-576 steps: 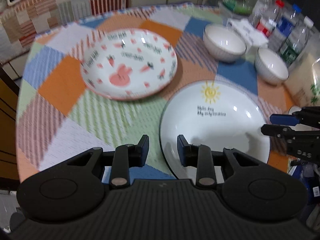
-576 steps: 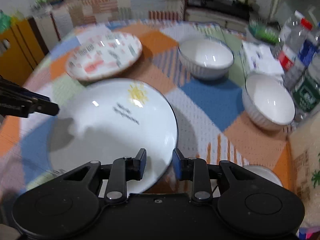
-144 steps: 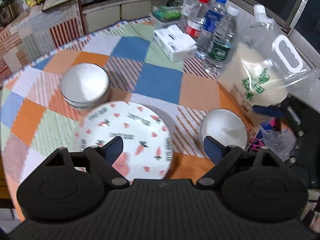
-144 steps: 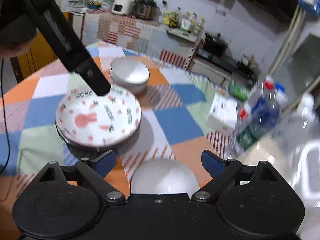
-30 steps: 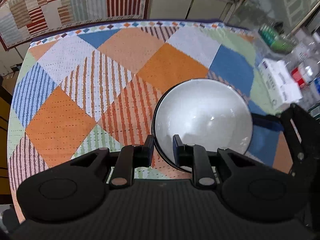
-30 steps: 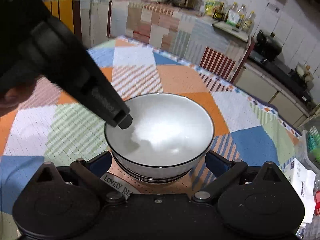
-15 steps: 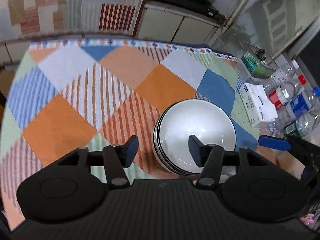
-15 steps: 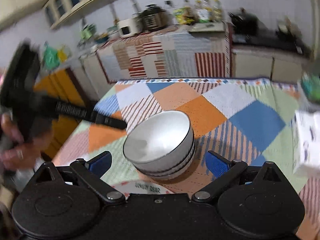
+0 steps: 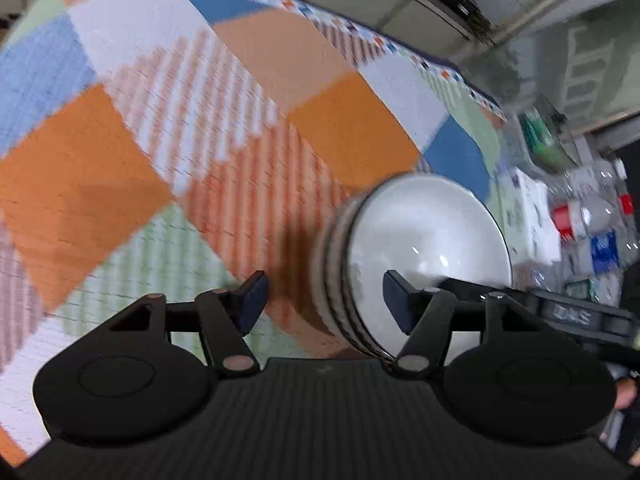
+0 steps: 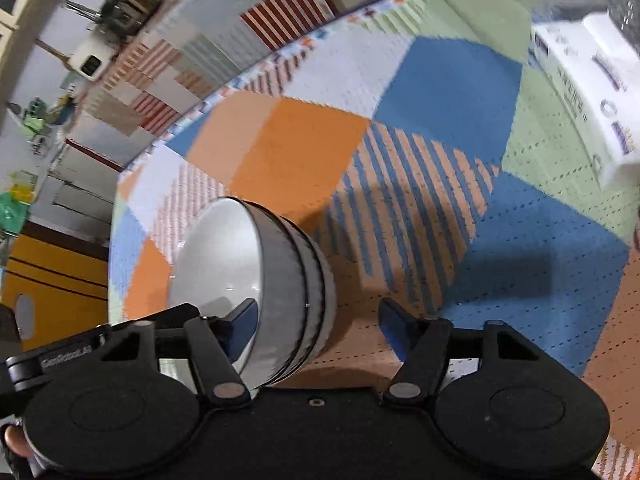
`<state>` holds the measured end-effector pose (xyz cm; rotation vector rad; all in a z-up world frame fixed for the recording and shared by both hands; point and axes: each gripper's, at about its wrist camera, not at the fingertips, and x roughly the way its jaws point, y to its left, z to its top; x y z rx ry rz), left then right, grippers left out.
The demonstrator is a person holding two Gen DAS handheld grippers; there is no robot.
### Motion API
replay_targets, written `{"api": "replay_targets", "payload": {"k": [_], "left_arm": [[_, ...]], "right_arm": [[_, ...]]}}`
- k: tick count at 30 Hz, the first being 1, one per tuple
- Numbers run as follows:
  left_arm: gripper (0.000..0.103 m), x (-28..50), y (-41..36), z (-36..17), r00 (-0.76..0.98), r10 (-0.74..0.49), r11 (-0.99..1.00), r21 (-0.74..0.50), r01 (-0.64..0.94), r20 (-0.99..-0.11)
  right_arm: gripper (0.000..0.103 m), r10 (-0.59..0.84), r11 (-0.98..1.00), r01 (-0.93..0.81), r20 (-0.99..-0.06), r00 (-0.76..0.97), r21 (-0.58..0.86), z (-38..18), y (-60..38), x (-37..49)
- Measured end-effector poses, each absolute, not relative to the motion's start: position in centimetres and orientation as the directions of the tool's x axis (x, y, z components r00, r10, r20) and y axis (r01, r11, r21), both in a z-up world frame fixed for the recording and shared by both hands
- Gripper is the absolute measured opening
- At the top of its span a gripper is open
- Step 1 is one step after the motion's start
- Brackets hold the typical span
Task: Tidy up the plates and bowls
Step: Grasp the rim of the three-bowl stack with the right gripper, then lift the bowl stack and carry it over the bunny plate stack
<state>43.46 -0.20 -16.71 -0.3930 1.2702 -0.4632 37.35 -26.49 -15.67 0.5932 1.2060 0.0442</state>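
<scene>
A stack of white ribbed bowls [image 9: 424, 240] with dark rims stands on the patchwork tablecloth [image 9: 120, 168]. It also shows in the right wrist view [image 10: 276, 280]. My left gripper [image 9: 324, 300] is open and empty, its jaws on either side of the stack's near rim. My right gripper [image 10: 318, 322] is open and empty, its jaws straddling the stack's side wall. The right gripper's body [image 9: 568, 316] shows at the right of the left wrist view. The plates are hidden.
A white tissue pack [image 10: 592, 92] lies on the cloth to the right, also seen in the left wrist view [image 9: 532, 216]. Several water bottles [image 9: 592, 228] stand beyond it. A kitchen counter [image 10: 132, 64] and a yellow cabinet [image 10: 48, 280] lie past the table edge.
Both views have tilted and moved closer to the bowl stack. Both grippers stay open, now straddling the stack from opposite sides.
</scene>
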Motion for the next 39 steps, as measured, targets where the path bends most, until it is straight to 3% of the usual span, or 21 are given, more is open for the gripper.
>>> {"api": "replay_targets", "payload": {"k": [7, 8, 11, 16, 23, 29, 39], "left_arm": [[0.035, 43.5, -0.7, -18.5, 0.232, -0.549, 0.833, -0.550, 0.067, -0.803], [0.035, 43.5, -0.7, -18.7, 0.229, -0.560, 0.825, -0.562, 0.064, -0.796], [0.033, 43.6, -0.4, -19.4, 0.230, -0.591, 0.799, -0.601, 0.029, -0.773], [0.033, 43.6, -0.3, -19.6, 0.241, -0.595, 0.792, -0.611, 0.011, -0.767], [0.034, 43.6, -0.6, -19.4, 0.240, -0.580, 0.802, -0.598, -0.001, -0.779], [0.034, 43.2, -0.8, -18.6, 0.225, -0.561, 0.819, -0.573, 0.013, -0.797], [0.035, 41.1, -0.2, -16.2, 0.252, -0.555, 0.828, -0.555, 0.079, -0.793]], "right_arm": [[0.059, 0.407, 0.789, 0.325, -0.840, 0.360, 0.522, -18.4, -26.9, 37.8], [0.053, 0.421, 0.774, 0.329, -0.828, 0.371, 0.541, -18.5, -26.9, 37.7], [0.049, 0.442, 0.750, 0.330, -0.805, 0.396, 0.574, -18.6, -26.9, 37.9], [0.051, 0.425, 0.766, 0.322, -0.815, 0.395, 0.556, -18.4, -26.4, 38.3], [0.063, 0.380, 0.813, 0.310, -0.852, 0.359, 0.493, -18.6, -24.6, 39.7], [0.054, 0.427, 0.789, 0.288, -0.822, 0.376, 0.542, -18.6, -25.8, 39.1], [0.052, 0.456, 0.786, 0.220, -0.782, 0.424, 0.578, -17.3, -25.6, 37.1]]}}
